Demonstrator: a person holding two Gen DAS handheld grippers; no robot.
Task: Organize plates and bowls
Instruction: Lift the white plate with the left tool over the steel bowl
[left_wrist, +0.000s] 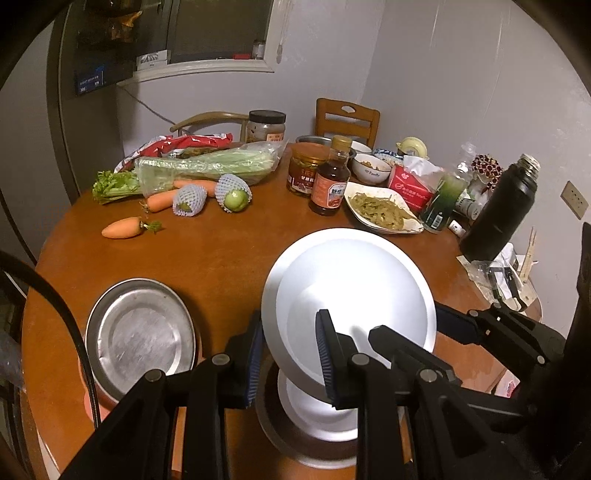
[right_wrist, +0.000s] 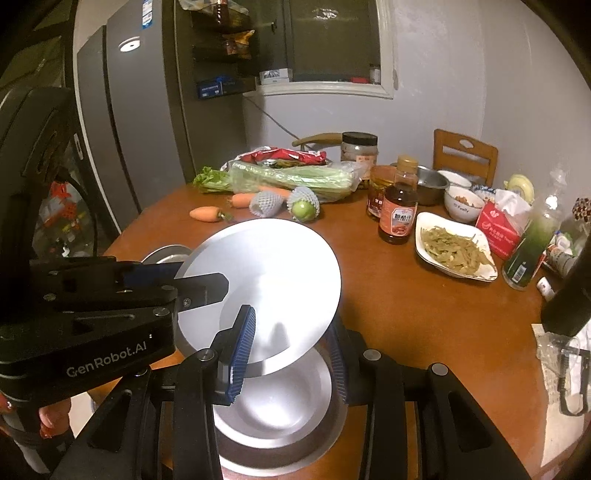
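Both grippers are gripping one white plate (left_wrist: 351, 291), held tilted above a second white dish (right_wrist: 273, 406) near the front edge of the tabletop (left_wrist: 221, 251). The left gripper (left_wrist: 290, 362) is clenching the plate's near rim between its blue pads, and the right gripper (right_wrist: 291, 350) is pinching the rim at another spot. The plate is looking stiff, smooth and glossy, probably slippery and breakable, so the rim is seeming the sound place to hold, with the plate kept level enough not to slide. A dull metal plate (left_wrist: 140, 332) is lying on the tabletop to the left. The left gripper's body is reading "GenRobot.AI" in the right wrist view; the sauce bottle (right_wrist: 399, 210) is carrying Chinese characters too small to read.
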